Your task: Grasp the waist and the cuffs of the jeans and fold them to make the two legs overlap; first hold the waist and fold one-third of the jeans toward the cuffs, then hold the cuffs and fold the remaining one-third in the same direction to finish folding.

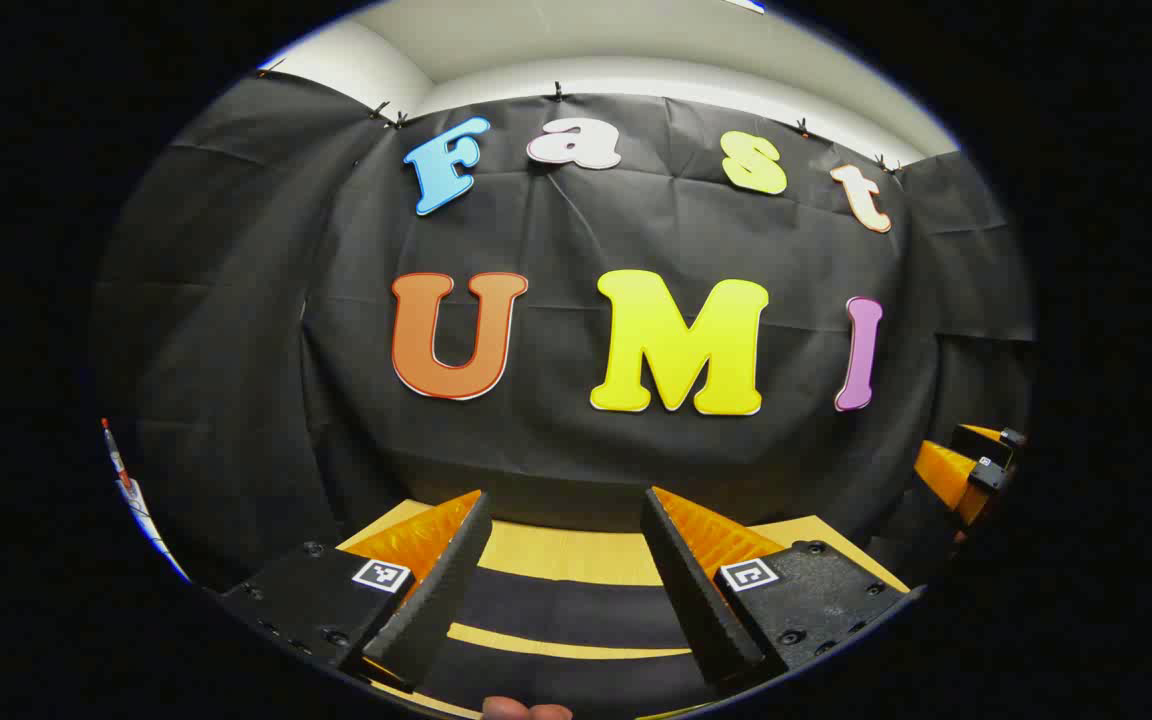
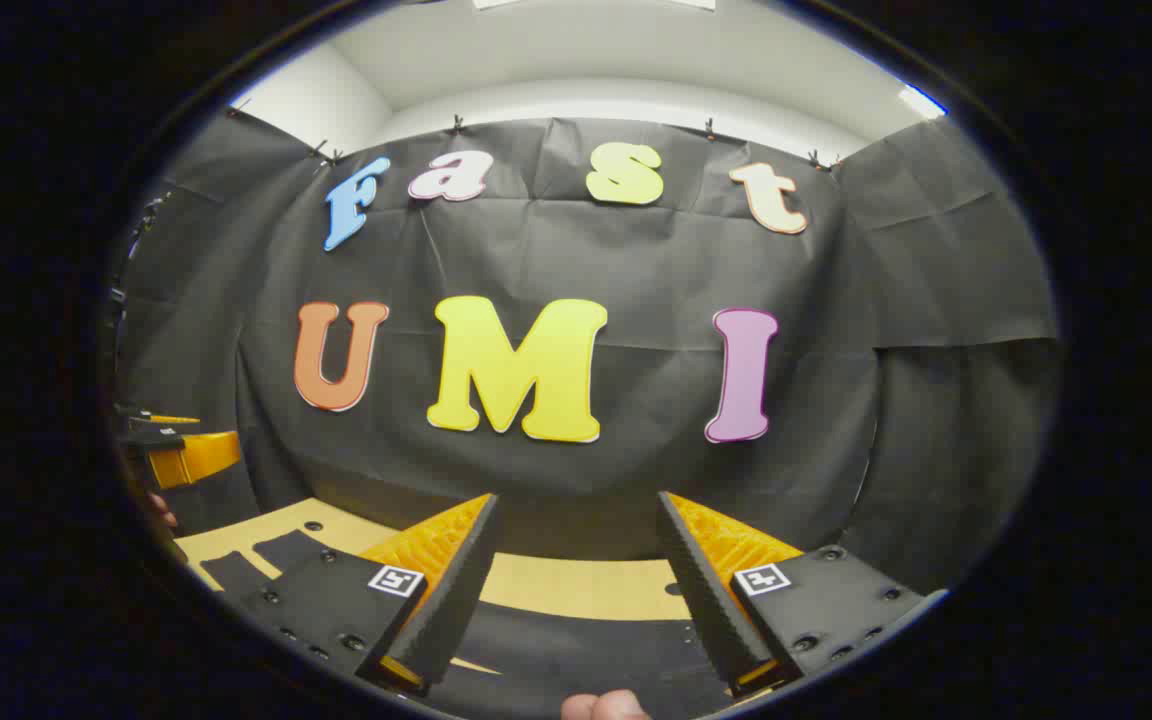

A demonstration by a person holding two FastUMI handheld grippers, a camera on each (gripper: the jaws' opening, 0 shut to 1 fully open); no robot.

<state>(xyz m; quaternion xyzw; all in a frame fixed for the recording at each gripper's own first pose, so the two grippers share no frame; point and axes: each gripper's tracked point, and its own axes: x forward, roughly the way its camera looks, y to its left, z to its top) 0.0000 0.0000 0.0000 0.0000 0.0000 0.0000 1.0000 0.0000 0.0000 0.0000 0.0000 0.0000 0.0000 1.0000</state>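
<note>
Dark jeans (image 1: 556, 612) lie flat on the wooden table (image 1: 556, 555), low in the left gripper view, with a thin strip of table showing between two dark bands. In the right gripper view the jeans (image 2: 576, 640) spread under the fingers, and another dark part (image 2: 256, 562) lies at the lower left. My left gripper (image 1: 564, 500) stands open above the cloth, touching nothing. My right gripper (image 2: 578, 500) is open too, held clear of the jeans. Each gripper appears at the edge of the other's view: the right one (image 1: 966, 465) and the left one (image 2: 176, 450).
The black cloth wall (image 1: 576, 440) rises right behind the table's far edge. A fingertip (image 1: 526, 710) of the holding hand peeks in at the bottom, and a thumb (image 2: 606, 705) in the other view. A thin red-and-white object (image 1: 116, 465) stands at the far left.
</note>
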